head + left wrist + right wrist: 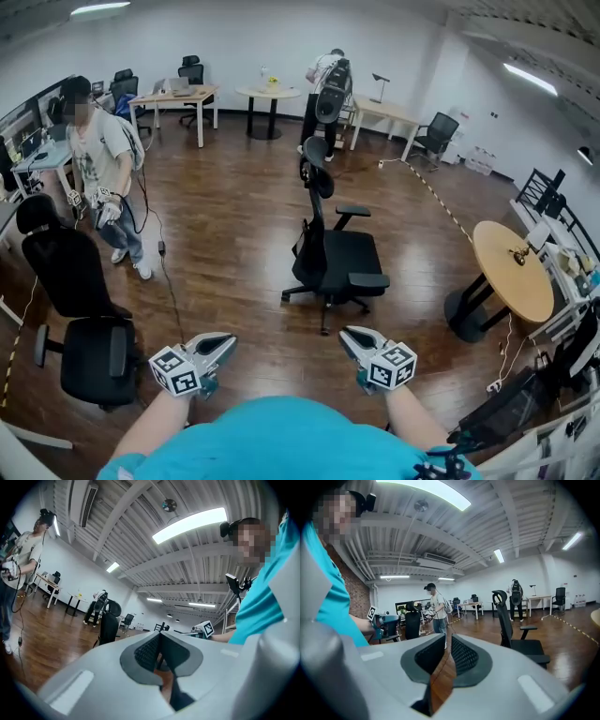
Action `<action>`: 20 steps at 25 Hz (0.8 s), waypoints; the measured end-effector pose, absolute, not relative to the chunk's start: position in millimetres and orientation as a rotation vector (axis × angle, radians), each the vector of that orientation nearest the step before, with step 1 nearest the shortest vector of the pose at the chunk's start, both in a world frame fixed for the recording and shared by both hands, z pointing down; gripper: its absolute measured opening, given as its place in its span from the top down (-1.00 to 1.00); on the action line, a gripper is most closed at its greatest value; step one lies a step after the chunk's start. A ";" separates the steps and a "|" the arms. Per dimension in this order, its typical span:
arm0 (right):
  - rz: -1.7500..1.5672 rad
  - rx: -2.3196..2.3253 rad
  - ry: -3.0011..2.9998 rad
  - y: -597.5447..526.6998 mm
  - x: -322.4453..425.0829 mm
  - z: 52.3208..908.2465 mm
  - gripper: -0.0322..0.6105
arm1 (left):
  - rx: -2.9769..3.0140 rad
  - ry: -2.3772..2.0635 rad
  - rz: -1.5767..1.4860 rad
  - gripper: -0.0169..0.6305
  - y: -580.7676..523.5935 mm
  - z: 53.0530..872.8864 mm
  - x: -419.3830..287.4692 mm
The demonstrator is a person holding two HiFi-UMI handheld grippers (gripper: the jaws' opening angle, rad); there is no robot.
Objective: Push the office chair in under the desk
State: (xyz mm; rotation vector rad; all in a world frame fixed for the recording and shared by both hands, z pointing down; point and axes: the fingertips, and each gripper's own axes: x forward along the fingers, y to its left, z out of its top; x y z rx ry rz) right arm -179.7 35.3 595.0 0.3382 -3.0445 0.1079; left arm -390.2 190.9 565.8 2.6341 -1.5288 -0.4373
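Note:
The black office chair (330,255) stands alone on the wooden floor in the middle of the room, its backrest turned to the left, with no desk near it. It also shows in the left gripper view as the chair (109,621) and in the right gripper view as the chair (512,629). My left gripper (228,343) and right gripper (346,335) are held low, close to my body, well short of the chair. The left gripper (159,635) has its jaws together and holds nothing. The right gripper (446,637) shows a narrow slit between its jaws, with nothing in it.
A second black chair (82,323) stands at the near left. A round wooden table (515,272) is at the right. Desks (176,96) (388,111) line the far wall. One person (105,173) stands at the left, another person (325,94) at the back. Cables cross the floor.

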 end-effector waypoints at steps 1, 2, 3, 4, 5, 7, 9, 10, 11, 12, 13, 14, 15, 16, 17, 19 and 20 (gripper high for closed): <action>0.103 0.346 -3.036 27.3 -192.1 605.5 0.76 | 2.642 -1.522 -0.440 0.61 182.7 575.1 -402.2; 0.104 0.354 -3.031 16.2 -200.5 612.6 0.75 | 2.645 -1.517 -0.444 0.61 172.4 581.8 -410.0; 0.106 0.360 -3.029 1.6 -204.9 615.6 0.74 | 2.639 -1.515 -0.450 0.61 159.3 585.0 -413.3; 0.109 0.361 -3.029 -15.6 -206.5 614.8 0.72 | 2.628 -1.516 -0.454 0.61 143.6 584.3 -412.9; 0.108 0.356 -3.030 -34.5 -206.9 611.3 0.71 | 2.618 -1.521 -0.453 0.61 126.5 580.7 -410.5; 0.092 0.334 -3.039 -74.4 -209.4 602.8 0.68 | 2.610 -1.542 -0.434 0.61 90.5 571.8 -406.0; 0.060 0.301 -3.053 -115.8 -214.1 596.8 0.63 | 2.606 -1.583 -0.408 0.61 52.3 564.6 -403.9; 0.043 0.281 -3.059 -136.6 -216.6 594.2 0.61 | 2.597 -1.611 -0.398 0.61 32.8 560.5 -403.2; 0.033 0.258 -3.060 -157.1 -219.1 592.4 0.58 | 2.582 -1.643 -0.393 0.61 13.9 556.5 -402.4; 0.032 0.230 -3.057 -176.5 -221.5 591.8 0.56 | 2.563 -1.674 -0.393 0.61 -3.8 553.3 -401.0; 0.035 0.198 -3.051 -194.4 -223.8 592.1 0.53 | 2.546 -1.702 -0.394 0.61 -20.4 551.5 -398.9; 0.035 0.165 -3.045 -210.7 -226.4 592.8 0.49 | 2.537 -1.723 -0.388 0.61 -36.5 550.9 -396.3; 0.027 0.134 -3.041 -225.7 -229.2 593.7 0.46 | 2.533 -1.740 -0.375 0.61 -52.5 551.4 -394.0; 0.015 0.112 -3.037 -240.8 -232.3 594.6 0.44 | 2.532 -1.756 -0.360 0.61 -69.3 552.3 -392.6; 0.005 0.099 -3.036 -257.4 -235.6 594.9 0.42 | 2.529 -1.770 -0.349 0.61 -87.7 552.9 -392.7; 0.007 0.099 -3.031 -293.8 -244.9 593.8 0.40 | 2.516 -1.784 -0.341 0.61 -128.2 552.0 -395.7; 0.017 0.103 -3.025 -309.7 -251.1 593.8 0.38 | 2.514 -1.779 -0.330 0.61 -147.2 551.4 -397.8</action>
